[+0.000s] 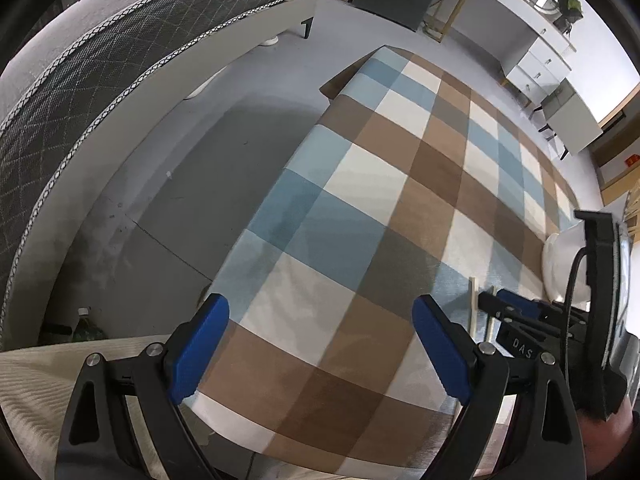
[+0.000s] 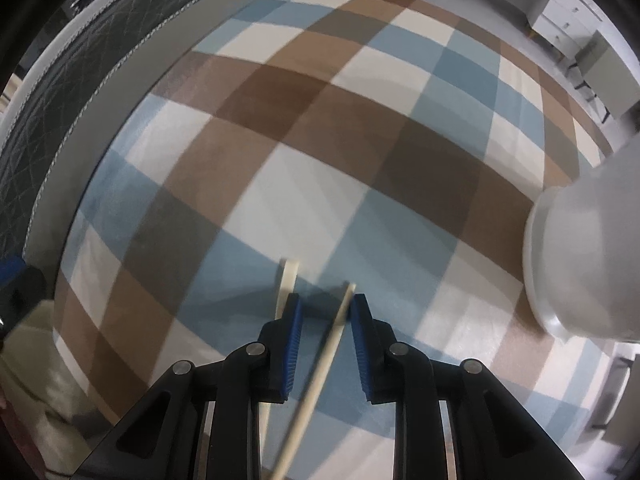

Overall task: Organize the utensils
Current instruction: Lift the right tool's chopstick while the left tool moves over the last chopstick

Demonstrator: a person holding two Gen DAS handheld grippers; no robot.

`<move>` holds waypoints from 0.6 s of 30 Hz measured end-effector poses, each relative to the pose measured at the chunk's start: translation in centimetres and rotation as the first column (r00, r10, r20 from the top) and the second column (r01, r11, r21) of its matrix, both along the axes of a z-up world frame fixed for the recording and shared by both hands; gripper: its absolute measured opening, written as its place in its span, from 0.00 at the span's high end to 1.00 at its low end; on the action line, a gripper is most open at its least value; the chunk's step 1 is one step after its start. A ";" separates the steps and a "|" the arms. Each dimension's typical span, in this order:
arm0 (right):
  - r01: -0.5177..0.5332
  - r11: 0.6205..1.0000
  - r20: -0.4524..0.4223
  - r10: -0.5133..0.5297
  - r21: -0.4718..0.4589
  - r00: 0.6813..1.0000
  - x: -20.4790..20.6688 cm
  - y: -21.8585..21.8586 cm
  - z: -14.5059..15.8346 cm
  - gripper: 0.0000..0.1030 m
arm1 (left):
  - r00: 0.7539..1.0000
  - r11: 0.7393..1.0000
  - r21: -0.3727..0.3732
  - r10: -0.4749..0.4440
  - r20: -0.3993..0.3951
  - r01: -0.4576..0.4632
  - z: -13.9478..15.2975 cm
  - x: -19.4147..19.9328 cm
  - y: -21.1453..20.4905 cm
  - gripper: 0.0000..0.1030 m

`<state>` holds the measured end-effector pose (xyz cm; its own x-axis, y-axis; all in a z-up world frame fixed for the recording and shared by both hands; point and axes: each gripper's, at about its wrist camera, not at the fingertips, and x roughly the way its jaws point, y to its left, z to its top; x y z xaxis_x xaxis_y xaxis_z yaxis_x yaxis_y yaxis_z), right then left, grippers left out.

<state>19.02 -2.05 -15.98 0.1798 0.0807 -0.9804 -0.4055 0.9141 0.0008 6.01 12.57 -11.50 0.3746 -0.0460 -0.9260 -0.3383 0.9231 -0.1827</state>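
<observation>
Two pale wooden chopsticks lie on the checked tablecloth (image 2: pixel 320 140). In the right wrist view one chopstick (image 2: pixel 320 372) runs diagonally between the blue pads of my right gripper (image 2: pixel 326 304), whose jaws stand partly apart around it without pinching it. The second chopstick (image 2: pixel 286 284) lies just left of the left pad. In the left wrist view my left gripper (image 1: pixel 320 312) is wide open and empty over the cloth (image 1: pixel 360 200), and both chopsticks (image 1: pixel 474 304) show at lower right by the right gripper (image 1: pixel 516 304).
A white bowl (image 2: pixel 580 264) stands at the right edge of the table, also in the left wrist view (image 1: pixel 560 256). A bed (image 1: pixel 100 80) lies left of the table, grey floor (image 1: pixel 180 200) between. White drawers (image 1: pixel 536 64) stand at the far right.
</observation>
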 end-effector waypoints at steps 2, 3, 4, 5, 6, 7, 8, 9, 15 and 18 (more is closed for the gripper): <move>-0.010 1.000 0.024 0.009 0.009 1.000 -0.1 0.4 0.1 0.96 | 1.000 1.000 0.012 0.014 -0.006 -0.014 -0.3 0.0 0.5 0.12; -0.010 1.000 0.032 0.009 0.023 0.999 -0.1 0.4 0.1 0.96 | 1.000 1.000 0.010 0.025 -0.012 -0.025 -0.5 0.0 0.8 0.12; -0.005 0.999 0.039 0.003 0.042 0.999 -0.2 0.2 0.1 0.97 | 0.999 0.999 0.008 0.031 -0.020 -0.031 -0.7 0.0 0.9 0.12; 0.001 0.998 0.044 -0.003 0.056 0.999 -0.3 0.1 0.0 0.97 | 0.999 0.999 0.009 0.031 -0.024 -0.031 -0.7 0.0 0.8 0.12; 0.009 0.997 0.049 -0.012 0.071 0.999 -0.3 -0.3 0.0 0.97 | 0.999 1.000 0.016 0.028 -0.027 -0.027 -0.8 0.1 0.7 0.12; 0.024 0.995 0.060 -0.030 0.094 0.998 -0.4 -0.9 0.3 0.97 | 0.999 0.999 0.027 0.020 -0.025 -0.019 -0.8 0.1 0.4 0.12; 0.034 0.992 0.069 -0.042 0.121 0.997 -0.5 -1.6 0.7 0.97 | 1.000 0.999 0.039 0.010 -0.020 -0.009 -0.6 0.1 0.0 0.12; 0.044 0.988 0.083 -0.057 0.149 0.995 -0.6 -2.3 1.2 0.97 | 1.000 0.999 0.047 0.001 -0.012 0.000 -0.5 0.2 -0.3 0.12; 0.125 0.925 0.171 -0.197 0.360 0.965 -2.5 -7.1 5.3 0.97 | 0.997 0.993 0.094 -0.070 0.013 0.068 -0.4 0.8 -3.2 0.12; 0.145 0.883 0.206 -0.259 0.446 0.944 -4.2 -9.4 7.0 0.97 | 0.991 0.989 0.068 -0.133 0.010 0.132 -0.6 1.4 -5.0 0.12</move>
<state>14.81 -11.47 -8.95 0.4728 0.4077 -0.7812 -0.2501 0.9122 0.3247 7.46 7.55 -12.07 0.3831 -0.0341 -0.9231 -0.2094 0.9701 -0.1228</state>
